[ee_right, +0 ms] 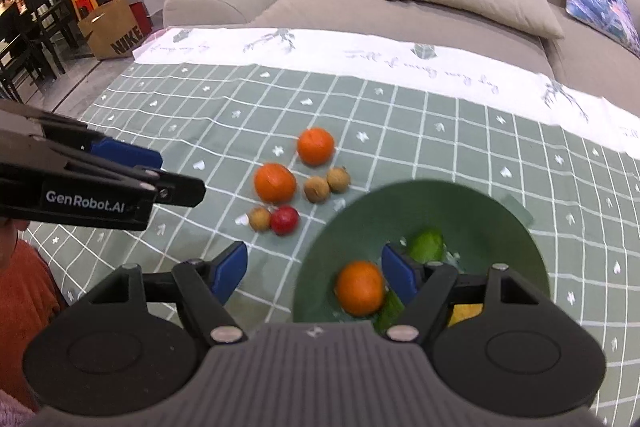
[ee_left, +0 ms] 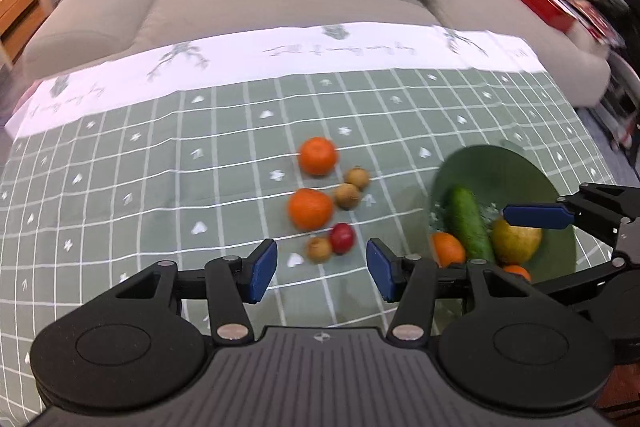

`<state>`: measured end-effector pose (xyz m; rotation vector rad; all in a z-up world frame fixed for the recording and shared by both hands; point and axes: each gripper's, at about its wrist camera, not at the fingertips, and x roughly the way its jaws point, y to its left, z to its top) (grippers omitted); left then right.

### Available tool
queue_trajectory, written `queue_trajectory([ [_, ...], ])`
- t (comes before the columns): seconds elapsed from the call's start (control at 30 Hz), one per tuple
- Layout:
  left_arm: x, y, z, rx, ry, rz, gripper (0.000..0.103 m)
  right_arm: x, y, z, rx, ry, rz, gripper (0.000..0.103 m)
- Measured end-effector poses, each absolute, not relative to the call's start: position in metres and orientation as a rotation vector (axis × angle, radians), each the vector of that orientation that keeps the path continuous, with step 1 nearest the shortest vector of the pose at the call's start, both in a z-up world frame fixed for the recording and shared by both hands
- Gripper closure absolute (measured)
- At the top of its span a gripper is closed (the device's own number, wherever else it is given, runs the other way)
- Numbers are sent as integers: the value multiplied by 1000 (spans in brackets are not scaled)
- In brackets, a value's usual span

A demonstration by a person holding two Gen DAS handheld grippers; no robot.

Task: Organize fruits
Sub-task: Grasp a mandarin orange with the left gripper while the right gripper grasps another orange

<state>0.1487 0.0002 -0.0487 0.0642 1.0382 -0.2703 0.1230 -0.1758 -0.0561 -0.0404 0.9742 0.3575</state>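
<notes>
Two oranges, three small brown fruits and a red fruit lie loose on the green checked tablecloth. A green plate to the right holds a cucumber, a yellow-green pear and oranges. My left gripper is open and empty, just short of the red fruit. My right gripper is open and empty above the plate, with an orange between its fingers' line of sight. The loose fruits also show in the right wrist view.
A grey sofa with cushions stands behind the table. Books and a red box lie at the right. A Nike paper bag and dark chairs stand on the floor at the left.
</notes>
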Motion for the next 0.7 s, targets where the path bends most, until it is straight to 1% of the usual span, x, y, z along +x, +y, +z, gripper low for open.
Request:
queue_trajectory([
  [0.13,150,19,-51,15,1028,-253,42,132,-166,-57,-67,952,388,38],
  [0.2,152,27,-53,-5,1025,-246,42,138,-162,-58,-79,945,408,44],
  [0.33,157,37,-61,-44,1042,-245,42,151,-153,-62,-107,942,444,49],
  [0.4,161,40,-67,-63,1050,-251,43,159,-150,-65,-120,945,456,53],
  [0.63,179,34,-86,-88,1051,-281,43,190,-149,-83,-116,988,449,58],
  [0.7,185,30,-94,-73,1052,-292,43,199,-153,-87,-105,999,439,61],
])
